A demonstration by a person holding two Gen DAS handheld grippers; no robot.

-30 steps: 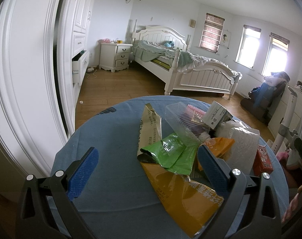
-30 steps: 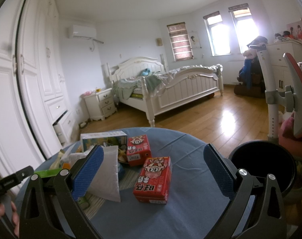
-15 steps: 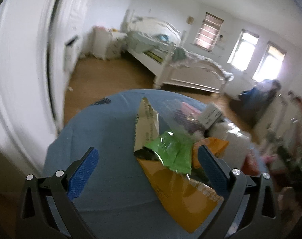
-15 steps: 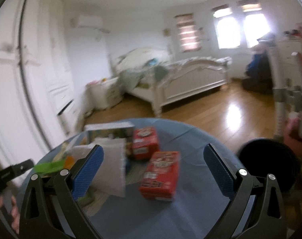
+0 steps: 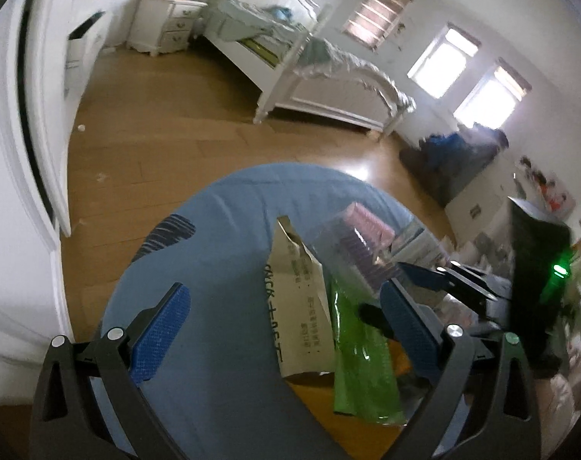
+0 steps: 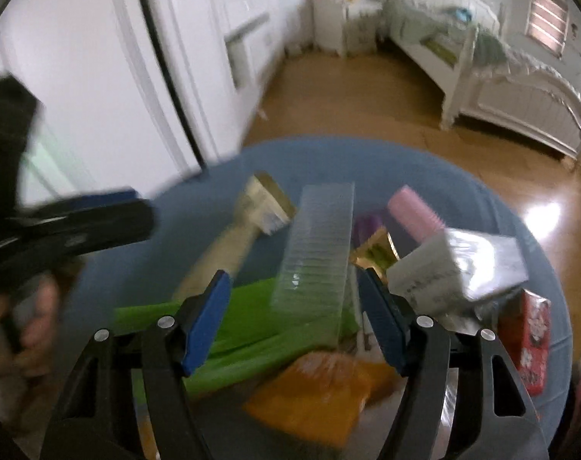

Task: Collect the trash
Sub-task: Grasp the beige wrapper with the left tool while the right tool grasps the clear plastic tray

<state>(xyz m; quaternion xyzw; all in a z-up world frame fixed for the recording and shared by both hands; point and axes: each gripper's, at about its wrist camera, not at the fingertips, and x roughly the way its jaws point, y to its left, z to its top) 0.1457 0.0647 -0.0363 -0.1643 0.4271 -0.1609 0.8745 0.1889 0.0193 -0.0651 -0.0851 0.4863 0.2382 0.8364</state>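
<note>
A round table covered with a blue cloth (image 5: pixel 221 230) carries a heap of trash near its middle and right part. In the left wrist view, the left gripper (image 5: pixel 286 329) points down at this heap with its blue-padded fingers (image 5: pixel 158 331) standing wide apart; nothing is pressed between them, though a beige paper packet with printed characters (image 5: pixel 296 303) and a crumpled green plastic wrapper (image 5: pixel 357 364) lie on the cloth in the space between the fingers, with an orange snack bag (image 5: pixel 317 406) under them. The right gripper (image 6: pixel 292 314) hangs over the same heap, and its jaws are closing. A clear ribbed plastic tray (image 6: pixel 317 245) stands tilted between its blue pads (image 6: pixel 208 322), above the green wrapper, but the picture is blurred and I cannot tell if the pads touch it; they seem a little apart from it. Just right of the tray are a pink ribbed cup (image 6: pixel 415 209), a white printed carton (image 6: pixel 459 268) and a red drink box with a cartoon face (image 6: pixel 530 333). Behind the table there are a wooden floor (image 5: pixel 168 142), a white bed (image 5: pixel 309 73) and white wardrobe doors (image 5: pixel 10 153).
</note>
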